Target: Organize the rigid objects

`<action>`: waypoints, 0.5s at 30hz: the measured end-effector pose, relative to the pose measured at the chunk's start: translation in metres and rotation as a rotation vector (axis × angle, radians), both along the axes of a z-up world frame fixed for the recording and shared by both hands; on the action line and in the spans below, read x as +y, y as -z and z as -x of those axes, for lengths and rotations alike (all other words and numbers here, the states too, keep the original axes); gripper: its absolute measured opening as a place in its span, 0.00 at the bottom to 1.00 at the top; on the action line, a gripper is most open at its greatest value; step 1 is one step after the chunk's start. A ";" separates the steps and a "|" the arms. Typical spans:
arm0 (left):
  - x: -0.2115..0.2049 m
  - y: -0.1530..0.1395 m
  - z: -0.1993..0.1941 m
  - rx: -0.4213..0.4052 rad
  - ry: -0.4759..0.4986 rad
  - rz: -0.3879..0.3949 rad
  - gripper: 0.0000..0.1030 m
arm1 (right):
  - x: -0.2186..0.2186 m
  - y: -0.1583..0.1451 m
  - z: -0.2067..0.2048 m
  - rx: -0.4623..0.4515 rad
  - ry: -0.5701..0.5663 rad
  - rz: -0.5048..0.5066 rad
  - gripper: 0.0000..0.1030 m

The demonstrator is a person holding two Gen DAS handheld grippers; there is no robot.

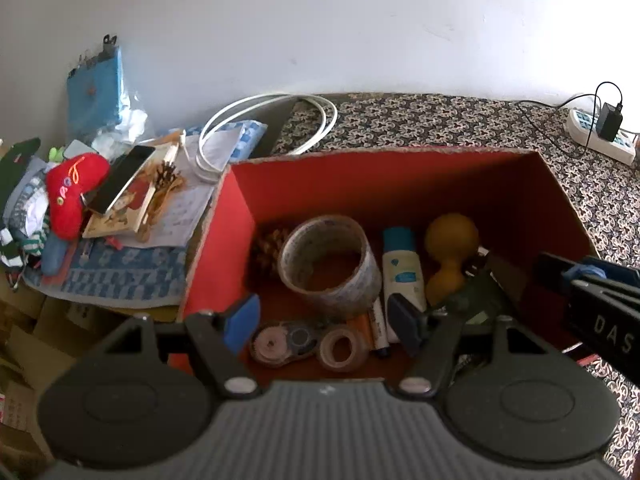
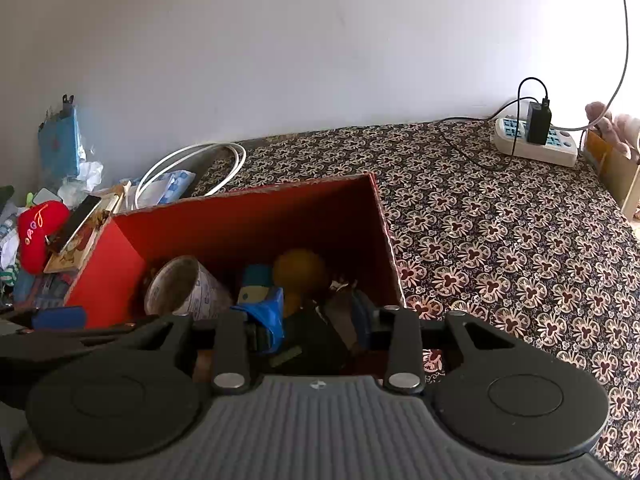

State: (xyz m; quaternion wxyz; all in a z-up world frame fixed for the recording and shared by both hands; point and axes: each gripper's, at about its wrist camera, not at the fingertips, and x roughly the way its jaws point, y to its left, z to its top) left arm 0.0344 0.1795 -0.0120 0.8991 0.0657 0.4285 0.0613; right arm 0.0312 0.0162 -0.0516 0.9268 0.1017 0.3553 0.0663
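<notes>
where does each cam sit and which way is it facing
Left wrist: on the left gripper, looking down into the red box at the tape roll; the right gripper shows at the right edge.
Right wrist: on the right gripper, over the box's right end.
Shared: box, tape roll, power strip.

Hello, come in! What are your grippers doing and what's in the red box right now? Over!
Left gripper open, empty, above red box. Right gripper over the box's right end, grip unclear. Big tape roll, bottle, yellow dumbbell toy inside. Nothing blocking.
</notes>
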 end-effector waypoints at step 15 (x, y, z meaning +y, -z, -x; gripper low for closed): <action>0.000 0.008 0.005 -0.029 0.016 -0.002 0.68 | 0.004 0.002 0.003 -0.038 0.020 0.054 0.19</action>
